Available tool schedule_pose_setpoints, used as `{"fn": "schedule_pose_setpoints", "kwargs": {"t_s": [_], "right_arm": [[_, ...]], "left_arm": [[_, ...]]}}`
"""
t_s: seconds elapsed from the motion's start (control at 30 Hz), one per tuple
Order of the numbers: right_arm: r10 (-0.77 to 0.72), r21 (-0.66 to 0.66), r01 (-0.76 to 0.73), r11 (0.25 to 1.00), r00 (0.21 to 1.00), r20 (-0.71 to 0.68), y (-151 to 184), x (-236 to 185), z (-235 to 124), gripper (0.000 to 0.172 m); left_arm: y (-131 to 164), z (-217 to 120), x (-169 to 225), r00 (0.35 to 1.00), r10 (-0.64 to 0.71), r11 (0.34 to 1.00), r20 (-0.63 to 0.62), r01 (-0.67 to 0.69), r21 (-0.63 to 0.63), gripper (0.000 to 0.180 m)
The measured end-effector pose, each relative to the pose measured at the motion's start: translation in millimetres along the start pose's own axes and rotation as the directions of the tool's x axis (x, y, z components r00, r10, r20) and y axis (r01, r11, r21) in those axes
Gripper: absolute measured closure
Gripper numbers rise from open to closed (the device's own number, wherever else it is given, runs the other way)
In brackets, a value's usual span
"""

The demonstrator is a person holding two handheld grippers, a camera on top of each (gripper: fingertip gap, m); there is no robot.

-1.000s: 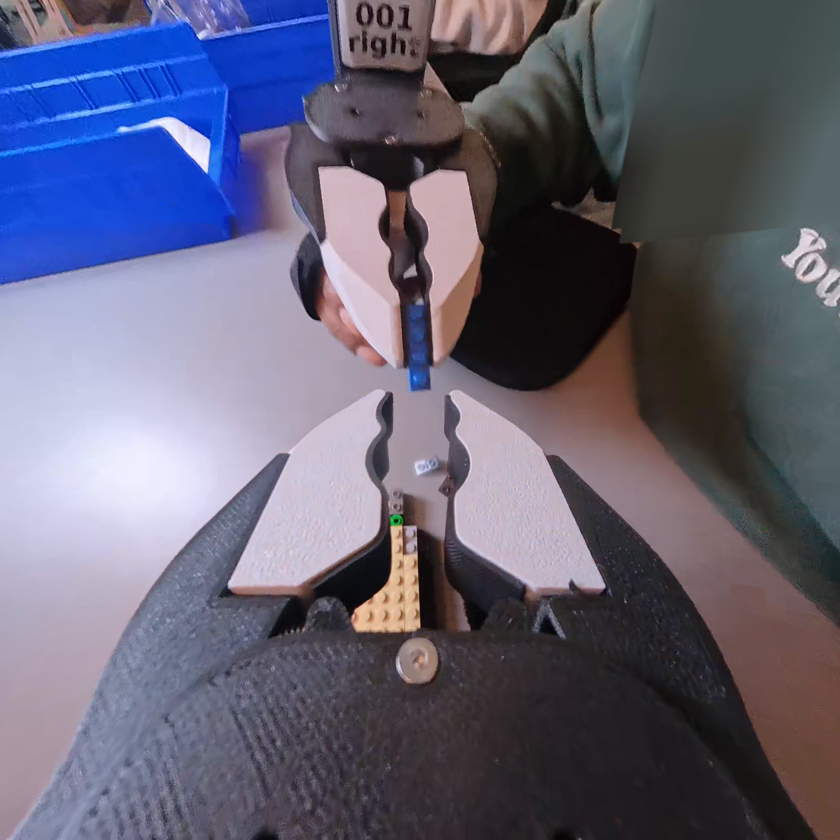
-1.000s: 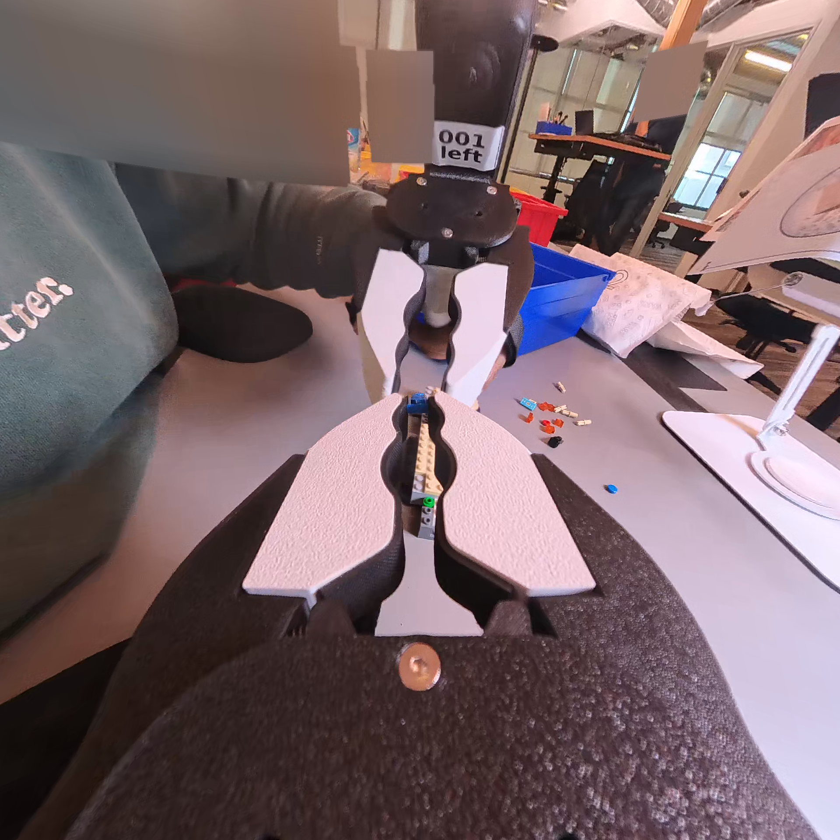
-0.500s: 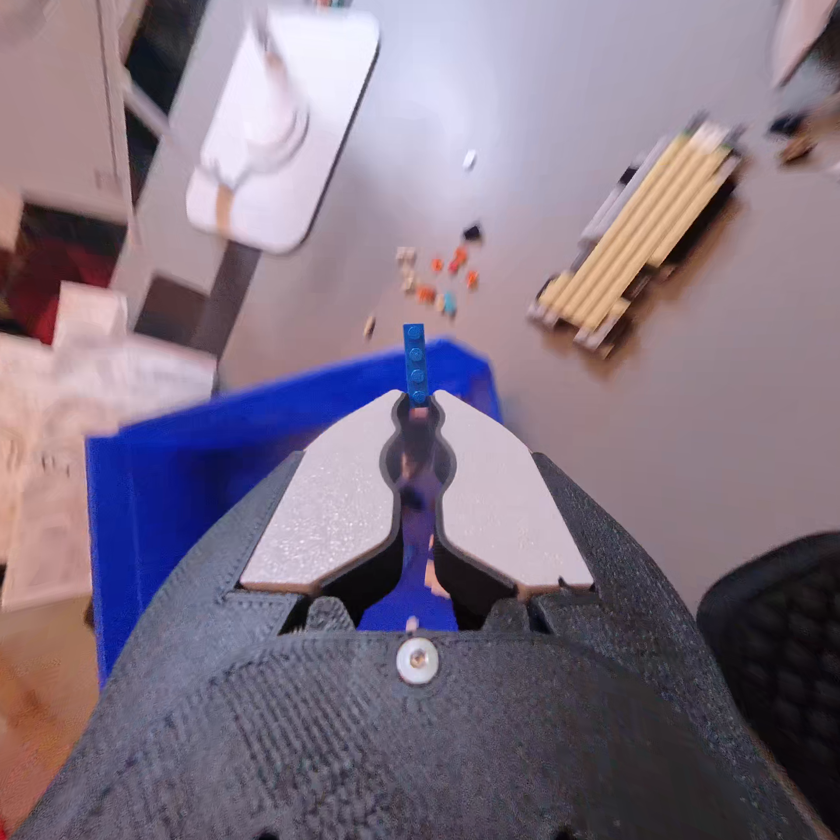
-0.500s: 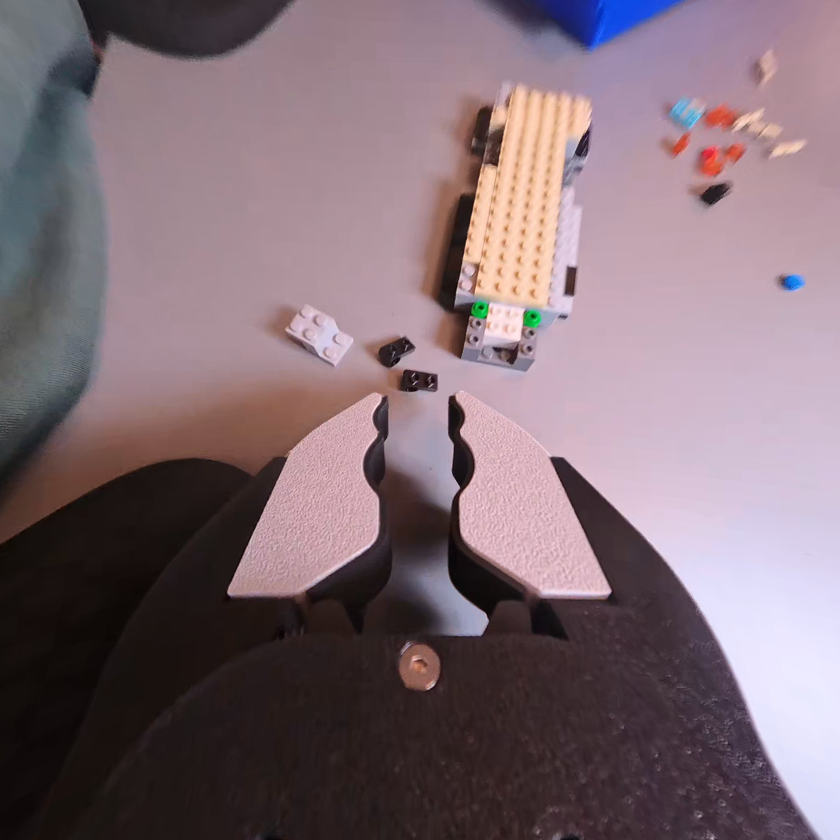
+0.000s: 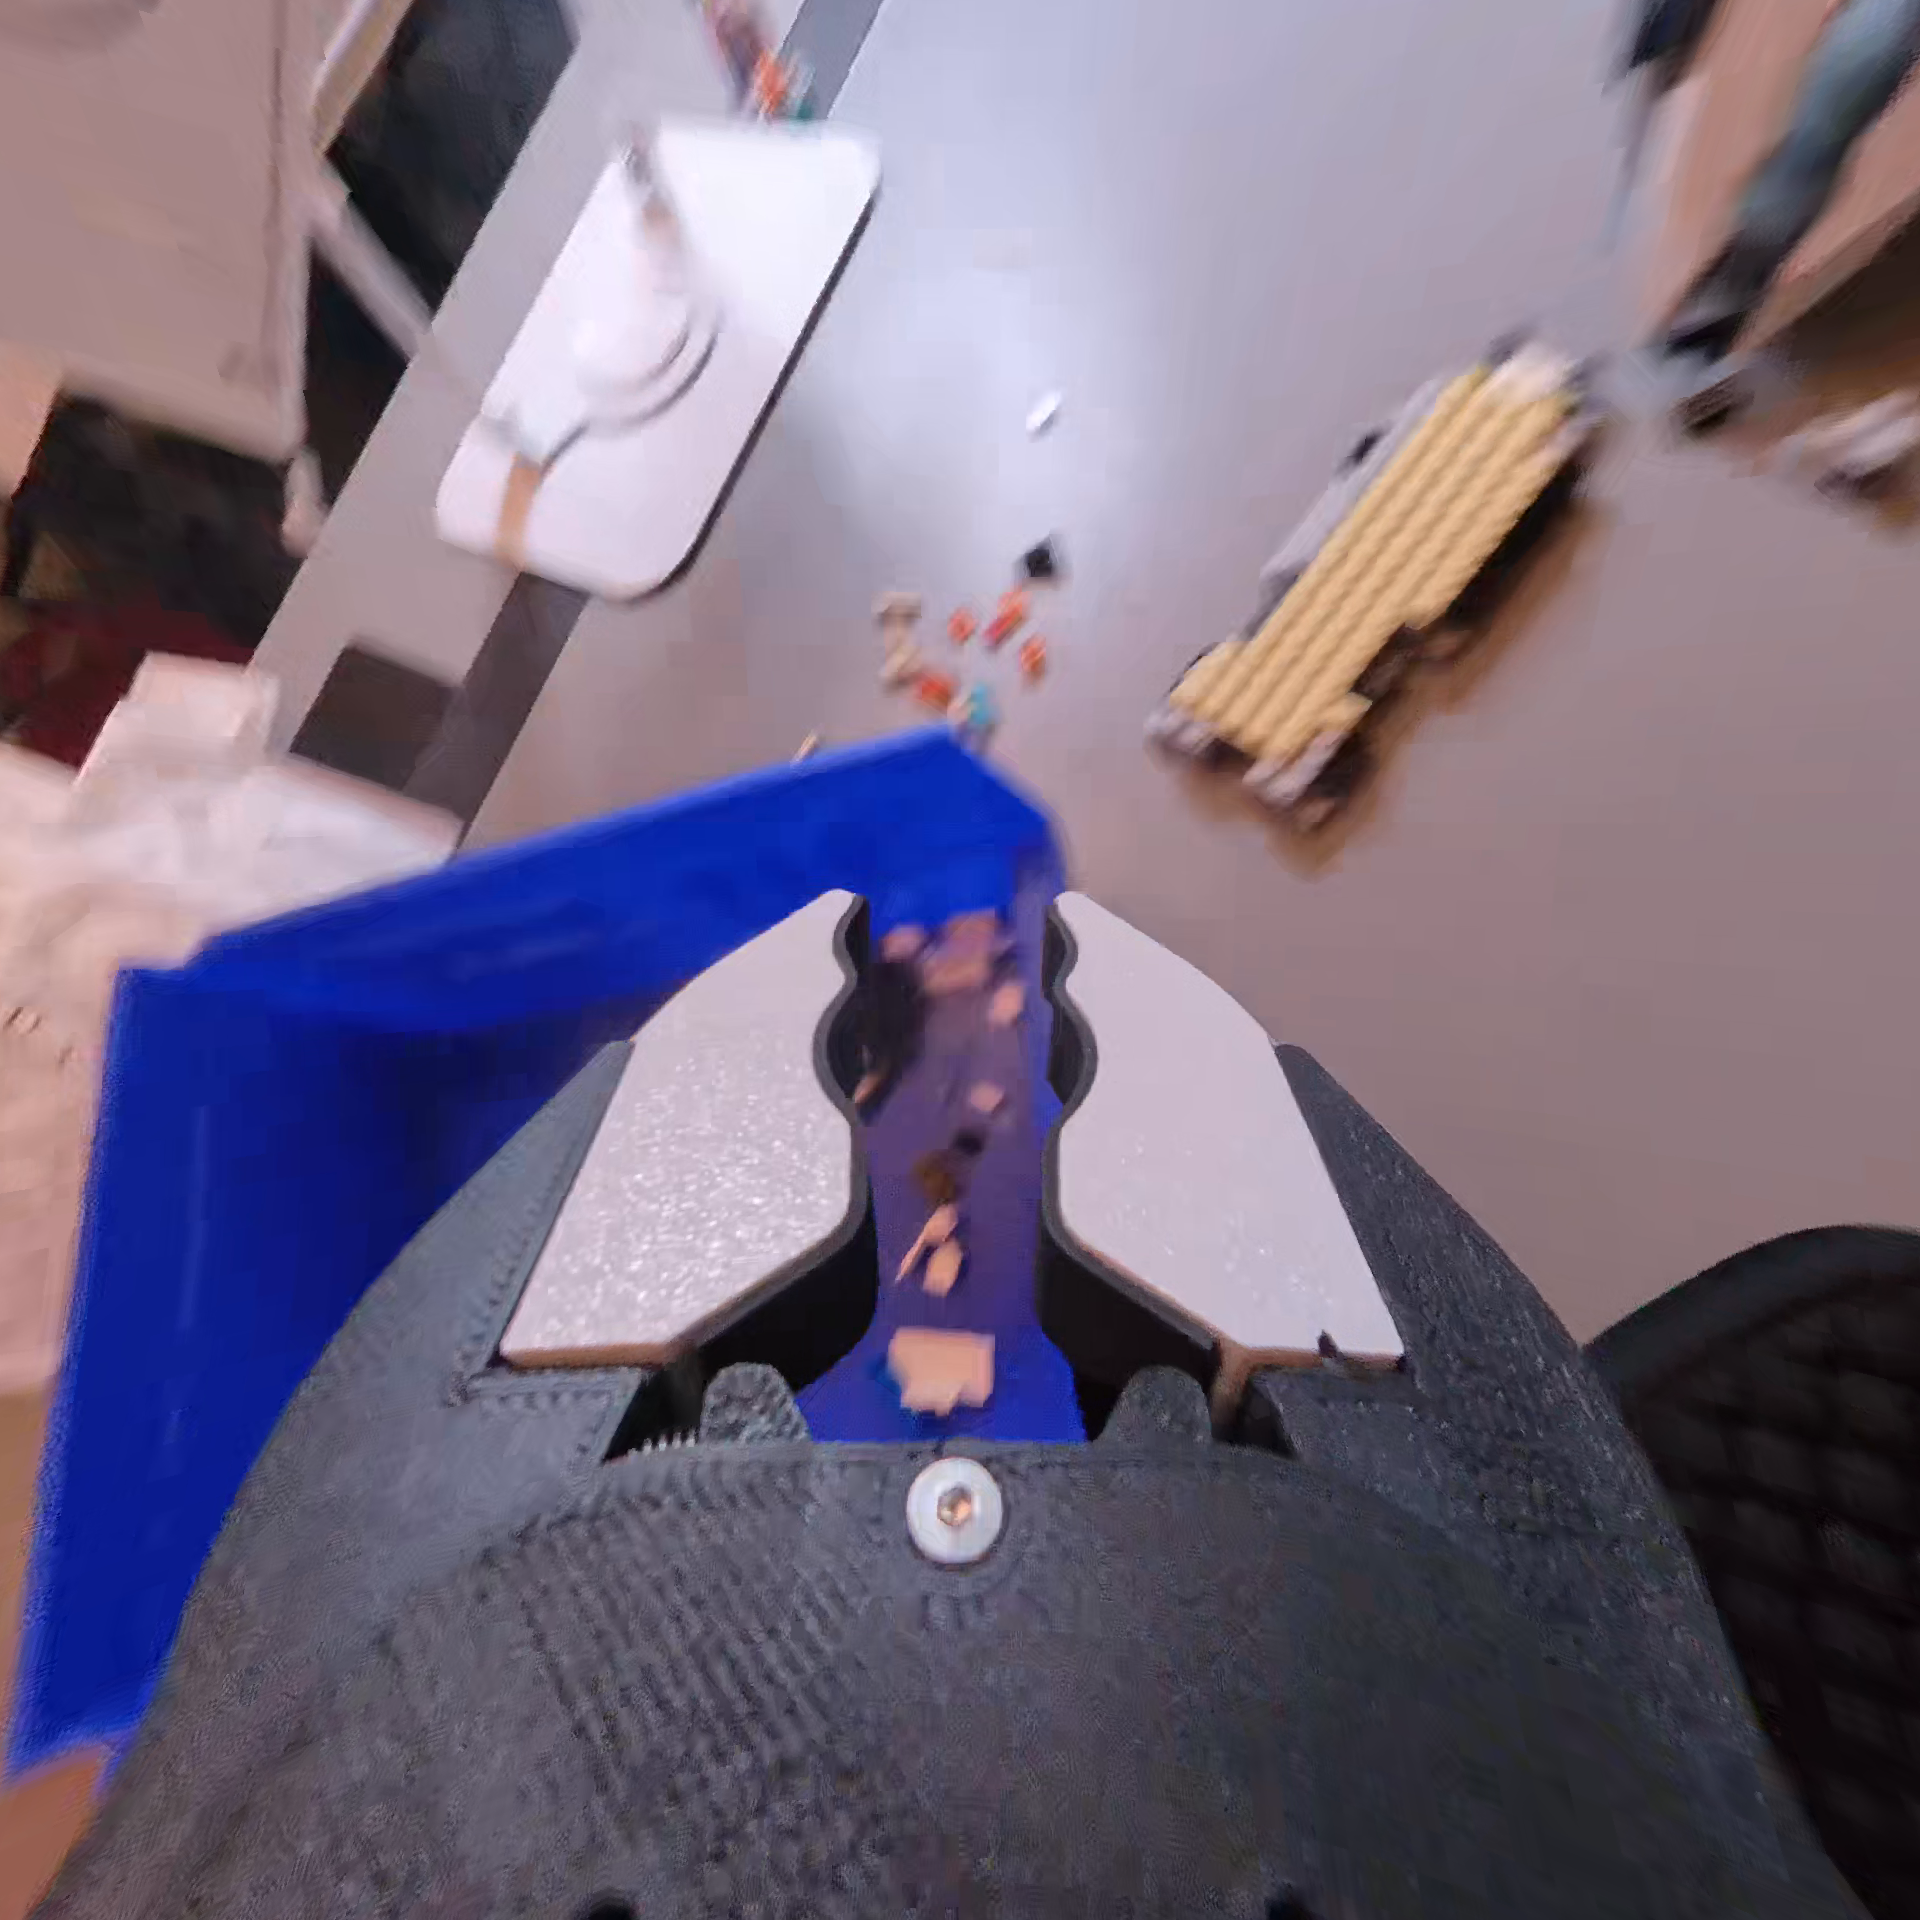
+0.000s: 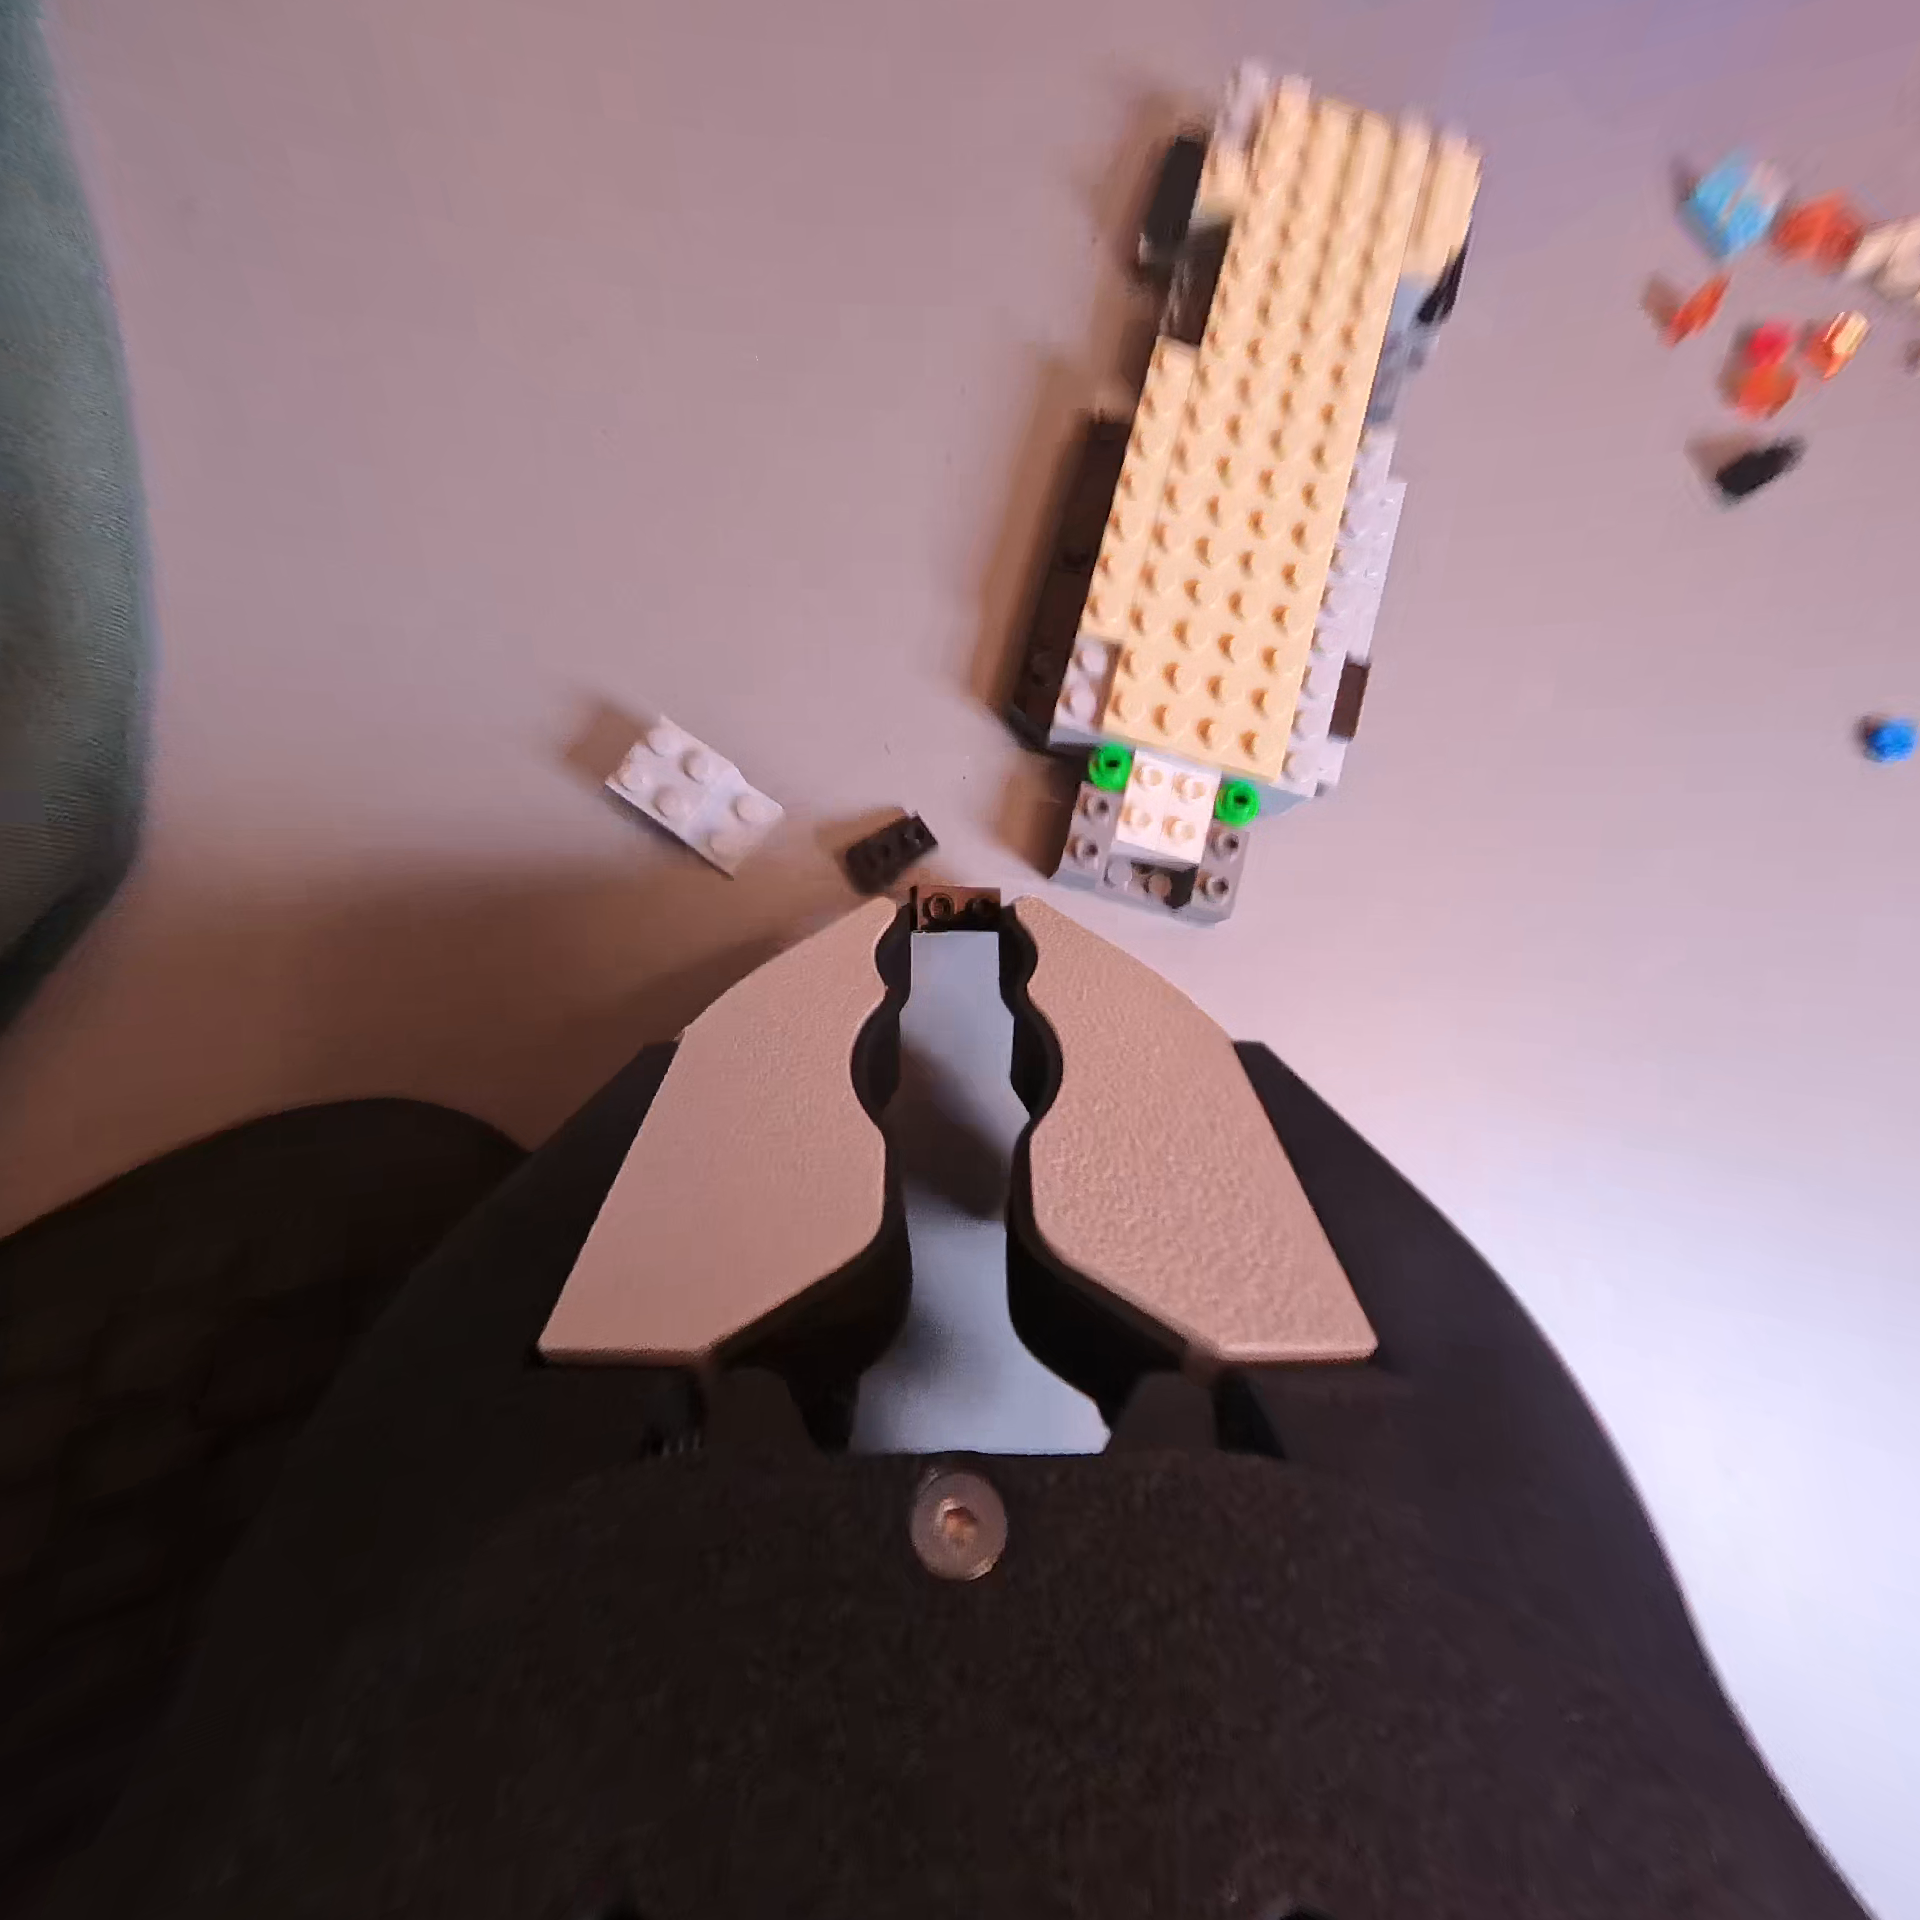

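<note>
Black two-stud plate [image 6: 954,910] sits right at the right claw [image 6: 954,914] tips, long axis crosswise between the narrowly parted fingers, seemingly pinched. Left claw [image 5: 954,914] hangs wide open, holding nothing, over the blue bin [image 5: 520,935], well away.

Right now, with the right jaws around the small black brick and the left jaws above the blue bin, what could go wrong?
1. The small black two-stud brick sits only at the very tips of the right gripper, so it could slip or twist out.
2. The second black brick and grey-and-tan brick model lie close by; a sideways move may knock them.
3. The left gripper looks open over the blue plastic bin, near its corner.
</note>
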State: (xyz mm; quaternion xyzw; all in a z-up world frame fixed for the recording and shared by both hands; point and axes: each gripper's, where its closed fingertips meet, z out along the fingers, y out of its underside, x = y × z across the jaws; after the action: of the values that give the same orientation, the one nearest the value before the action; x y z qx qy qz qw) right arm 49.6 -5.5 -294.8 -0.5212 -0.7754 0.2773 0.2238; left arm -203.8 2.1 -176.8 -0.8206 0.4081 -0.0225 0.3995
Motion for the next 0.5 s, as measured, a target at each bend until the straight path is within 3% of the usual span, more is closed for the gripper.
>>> {"fn": "schedule_pose_setpoints", "kwargs": {"t_s": [0.1,0.17,0.27,0.4,0.47,0.5], "right_arm": [[-0.052,0.233,0.065,0.970,0.997,-0.063,-36.0,-0.3,-16.7,0.156],[-0.101,0.333,0.155,0.930,0.980,-0.174,-58.9,2.8,-30.5,0.156],[-0.163,0.397,0.290,0.871,0.932,-0.325,-84.0,0.8,-46.6,0.156],[-0.224,0.354,0.394,0.848,0.872,-0.435,-93.6,-5.3,-48.9,0.156],[-0.245,0.336,0.419,0.843,0.857,-0.454,-95.0,-8.2,-46.4,0.156],[-0.256,0.323,0.426,0.845,0.853,-0.455,-94.5,-9.3,-44.3,0.156]], "left_arm": [[-56.0,11.9,68.2,0.973,0.016,0.968,-0.231,0.043,0.247,0.157],[-83.7,24.7,107.8,0.913,-0.029,0.924,-0.408,0.180,0.337,0.155],[-104.9,49.1,149.7,0.764,-0.111,0.871,-0.635,0.383,0.308,0.149],[-126.2,62.4,178.1,0.525,-0.192,0.796,-0.829,0.577,0.182,0.147],[-129.3,69.2,185.5,0.486,-0.210,0.796,-0.849,0.589,0.141,0.152],[-127.8,73.7,188.9,0.502,-0.206,0.814,-0.840,0.565,0.138,0.156]]}}
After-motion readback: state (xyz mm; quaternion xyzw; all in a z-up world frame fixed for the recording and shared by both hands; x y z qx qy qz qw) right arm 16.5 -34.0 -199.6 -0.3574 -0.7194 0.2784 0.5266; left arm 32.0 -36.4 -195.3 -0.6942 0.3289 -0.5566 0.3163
